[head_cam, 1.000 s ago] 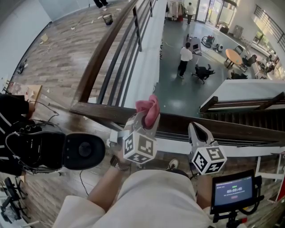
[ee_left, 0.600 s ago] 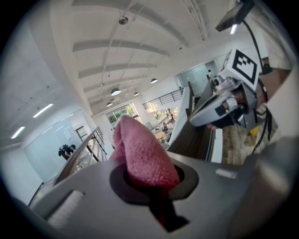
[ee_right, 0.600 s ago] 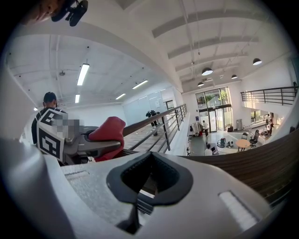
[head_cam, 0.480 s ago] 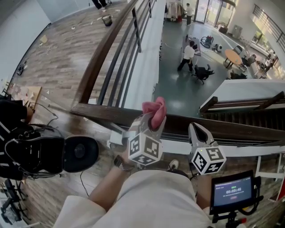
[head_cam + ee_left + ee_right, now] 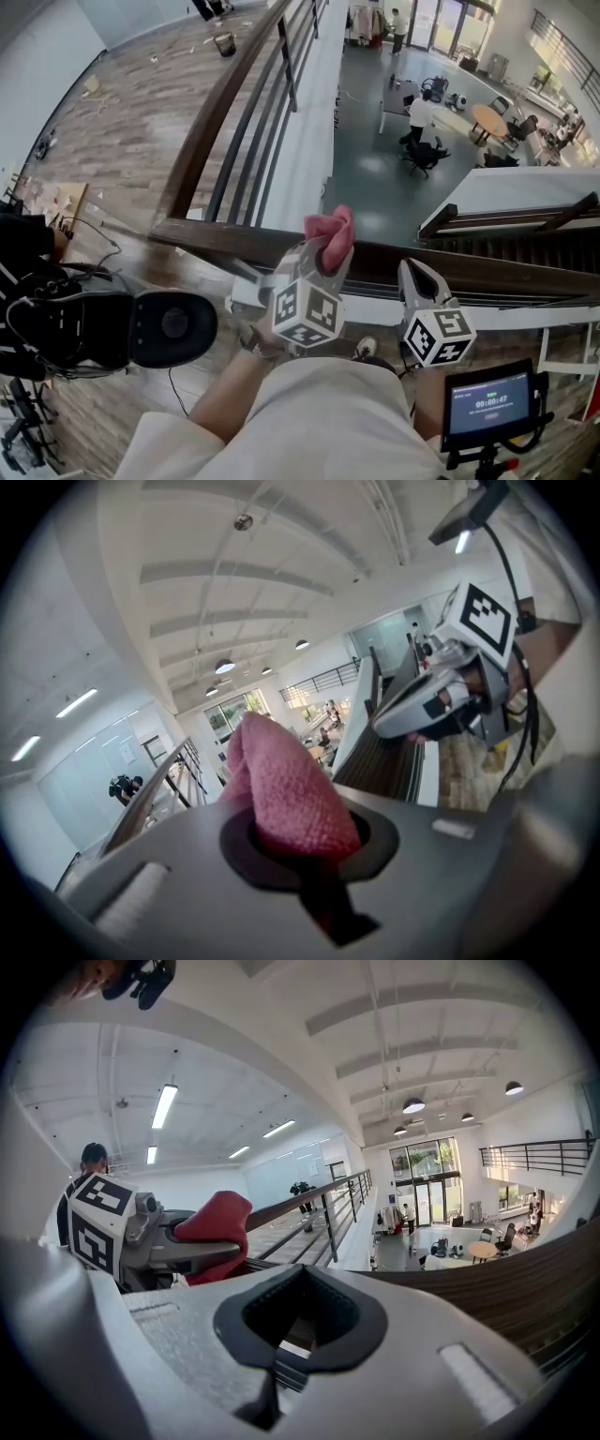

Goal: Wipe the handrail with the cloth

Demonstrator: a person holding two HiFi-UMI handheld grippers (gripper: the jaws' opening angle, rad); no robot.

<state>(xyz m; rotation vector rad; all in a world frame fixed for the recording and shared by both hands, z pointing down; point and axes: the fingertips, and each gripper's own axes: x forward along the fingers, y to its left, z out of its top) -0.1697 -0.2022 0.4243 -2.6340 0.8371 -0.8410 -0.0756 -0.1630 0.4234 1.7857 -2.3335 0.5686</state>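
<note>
My left gripper (image 5: 305, 855) has its jaws pressed together on the pink cloth (image 5: 286, 794), pinching the lower bunch of it in the dark hollow between them, so that most of the fabric stands up past the tips as a loose folded tuft. It looks like a light, soft, nubbly weave that will flop and fold rather than push back. I judge the grip low in the bunch is right, since it leaves a free pad to drag along the wood, though a tuft this slack may roll over under pressure unless I lay it flat. The jaws of my right gripper (image 5: 300, 1321) are shut with nothing in them; only the rail shows through their hollow. In the head view the cloth sits over the near edge of the dark wooden handrail (image 5: 216, 239), which runs across in front of me. I cannot tell whether it touches the wood or hangs just above it. My left forearm reaches forward from my body with the gripper tilted up and away, marker cube toward me. The right gripper is held just beside it on the right, pointing at the same rail above the open hall (image 5: 375, 187) below
</note>
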